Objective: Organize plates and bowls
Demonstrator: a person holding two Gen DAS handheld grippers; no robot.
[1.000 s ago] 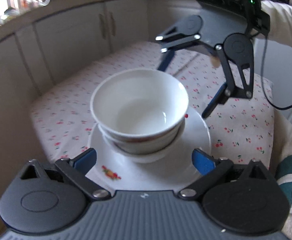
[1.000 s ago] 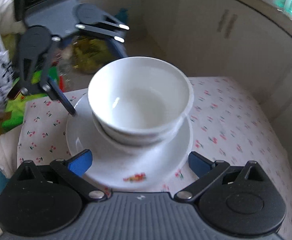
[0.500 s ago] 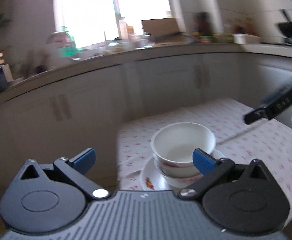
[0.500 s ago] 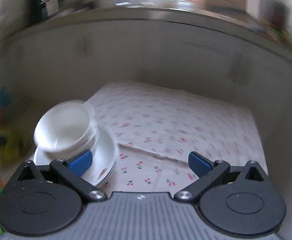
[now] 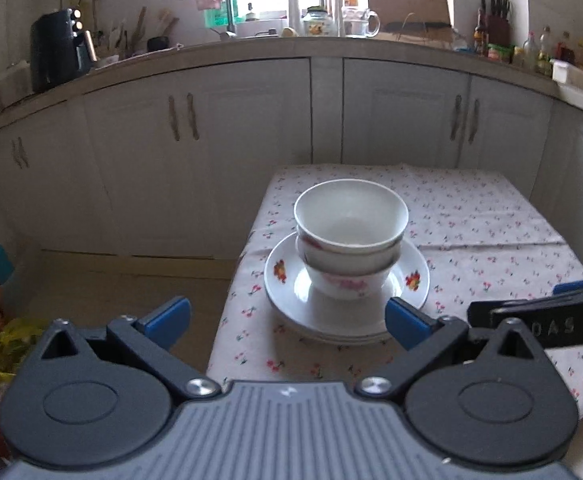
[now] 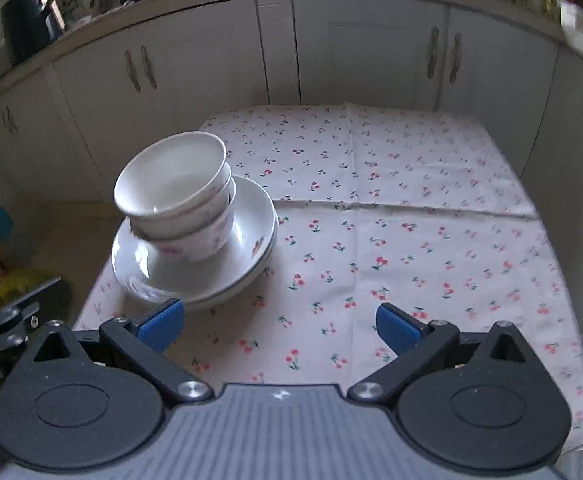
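Now the bowls (image 5: 350,236) sit one inside the other, three of them, on a stack of white plates (image 5: 345,312) with little flower pictures. The plates rest near the left edge of a table with a cherry cloth (image 6: 403,232). The left gripper (image 5: 287,318) is wide open and holds nothing; it is back from the plates. The right gripper (image 6: 277,326) is wide open too, empty, above the cloth just beside the plates. Behind the table stand pale cupboards (image 5: 251,140).
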